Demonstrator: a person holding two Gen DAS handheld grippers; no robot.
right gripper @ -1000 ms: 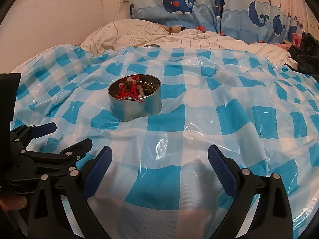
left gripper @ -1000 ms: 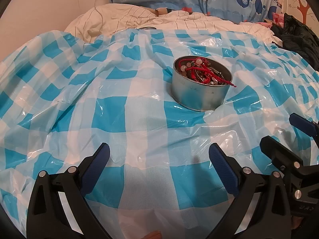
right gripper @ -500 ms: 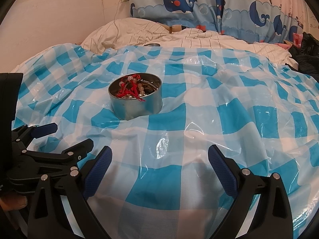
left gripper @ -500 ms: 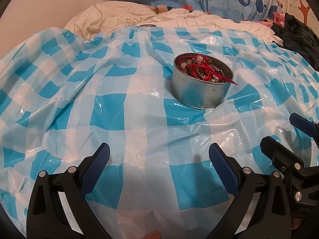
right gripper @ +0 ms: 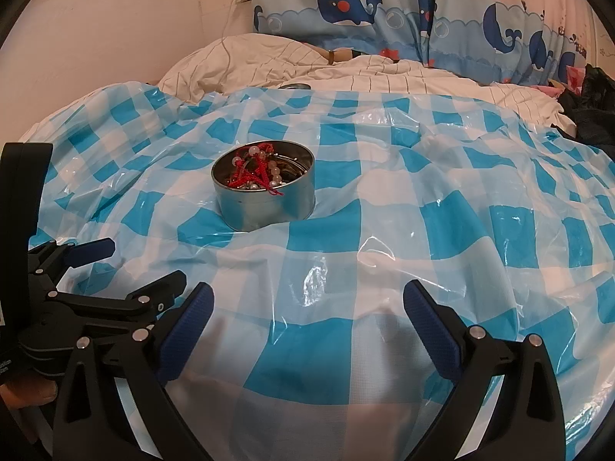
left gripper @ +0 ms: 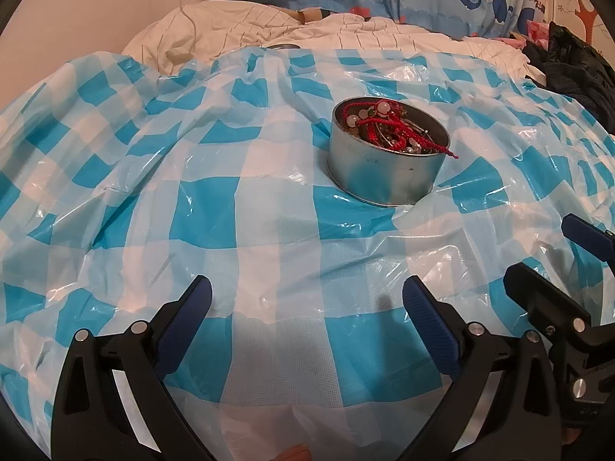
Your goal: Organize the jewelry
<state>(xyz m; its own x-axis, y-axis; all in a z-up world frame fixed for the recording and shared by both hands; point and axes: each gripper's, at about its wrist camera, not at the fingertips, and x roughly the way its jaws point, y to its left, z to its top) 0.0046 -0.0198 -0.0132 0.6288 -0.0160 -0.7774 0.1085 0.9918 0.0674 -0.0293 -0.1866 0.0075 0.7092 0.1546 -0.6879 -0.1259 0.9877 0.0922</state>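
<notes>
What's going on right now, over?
Left gripper open, empty. Right gripper open, empty. Tin of jewelry sits ahead on checkered sheet, untouched. Nothing in between.

The lower layers of the jewelry (left gripper: 388,130) are concealed by the wall of the round metal tin (left gripper: 384,176); individual pieces in the tangle cannot be identified. A small round metal object (right gripper: 295,86) at the far edge of the checked plastic sheet (right gripper: 384,230) is partly covered and too small to identify. The dark garment (left gripper: 576,73) is cut off by the picture's right edge. The right gripper (left gripper: 553,257) is cropped in the left wrist view.
</notes>
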